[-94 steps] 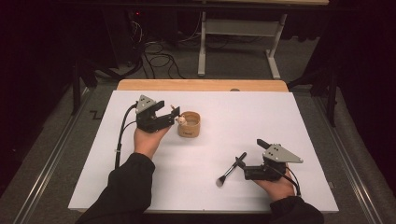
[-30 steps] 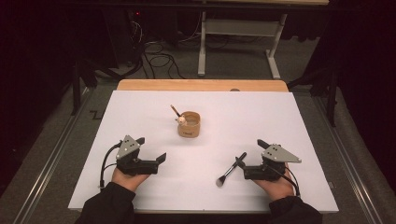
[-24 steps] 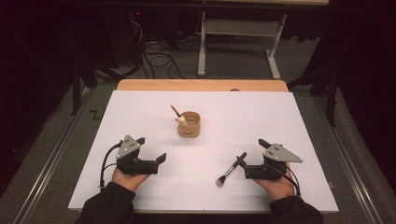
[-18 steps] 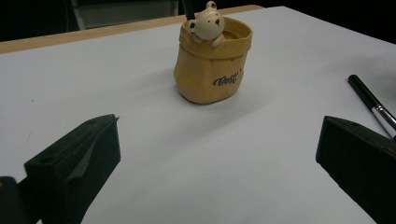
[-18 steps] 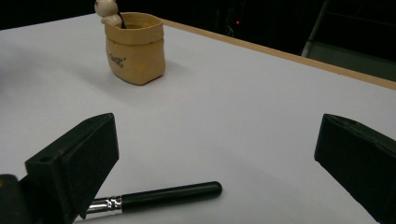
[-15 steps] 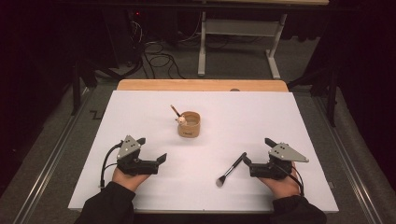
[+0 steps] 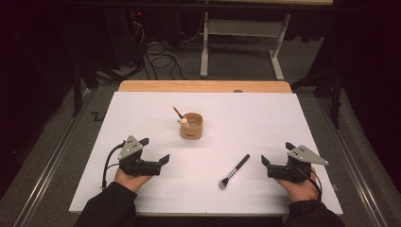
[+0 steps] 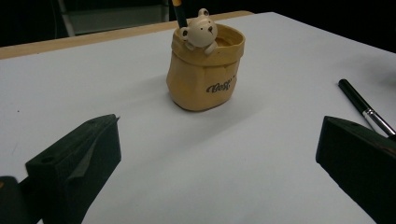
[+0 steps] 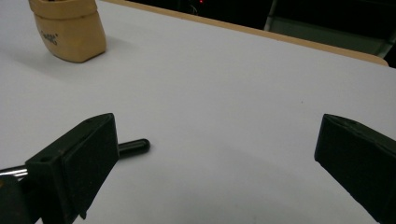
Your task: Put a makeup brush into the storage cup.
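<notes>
yellow holder (image 7: 191,126): 1 | brush (image 7: 235,171): 1 loose | hand-held grippers: left (image 7: 158,156), right (image 7: 272,157), jaws apart, empty

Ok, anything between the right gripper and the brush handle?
No. In the high view, bare white table separates the right gripper from the makeup brush.

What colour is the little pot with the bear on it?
The pot is tan-yellow, clearest in the left gripper view.

Left gripper (image 7: 161,161) and right gripper (image 7: 265,166) rest low, jaws wide.
</notes>
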The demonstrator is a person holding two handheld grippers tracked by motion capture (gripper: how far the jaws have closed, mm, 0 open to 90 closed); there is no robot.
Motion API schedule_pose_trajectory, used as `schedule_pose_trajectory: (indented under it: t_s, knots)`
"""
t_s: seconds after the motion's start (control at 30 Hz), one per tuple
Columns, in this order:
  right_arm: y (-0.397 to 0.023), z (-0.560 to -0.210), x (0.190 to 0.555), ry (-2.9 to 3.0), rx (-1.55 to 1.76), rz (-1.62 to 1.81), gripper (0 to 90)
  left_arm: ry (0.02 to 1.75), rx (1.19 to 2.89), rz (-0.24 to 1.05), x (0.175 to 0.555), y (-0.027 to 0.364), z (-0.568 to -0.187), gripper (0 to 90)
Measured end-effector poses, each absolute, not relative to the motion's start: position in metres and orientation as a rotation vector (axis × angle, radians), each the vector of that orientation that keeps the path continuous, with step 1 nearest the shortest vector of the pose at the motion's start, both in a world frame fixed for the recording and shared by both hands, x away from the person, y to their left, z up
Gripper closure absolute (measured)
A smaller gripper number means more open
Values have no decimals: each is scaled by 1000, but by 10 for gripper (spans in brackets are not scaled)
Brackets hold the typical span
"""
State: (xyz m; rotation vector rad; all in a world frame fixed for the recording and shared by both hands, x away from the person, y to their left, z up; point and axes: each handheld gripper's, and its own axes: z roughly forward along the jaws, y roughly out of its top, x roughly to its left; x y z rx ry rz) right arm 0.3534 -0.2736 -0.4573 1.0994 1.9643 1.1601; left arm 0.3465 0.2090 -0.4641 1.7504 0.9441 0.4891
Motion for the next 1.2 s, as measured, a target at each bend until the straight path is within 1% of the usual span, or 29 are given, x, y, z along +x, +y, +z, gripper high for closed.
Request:
schedule_pose_trajectory:
  t_s: [0.37,0.8,1.2]
  knots:
    - [-268,-466,355,2173,1122,962,3,916,1770,502,339,202,-460,9]
    - [-262,-453,364,2402,1112,758,3,918,1784,495,340,202,-461,9]
    - [-241,-447,367,2613,978,530,5,910,1797,486,340,201,-462,9]
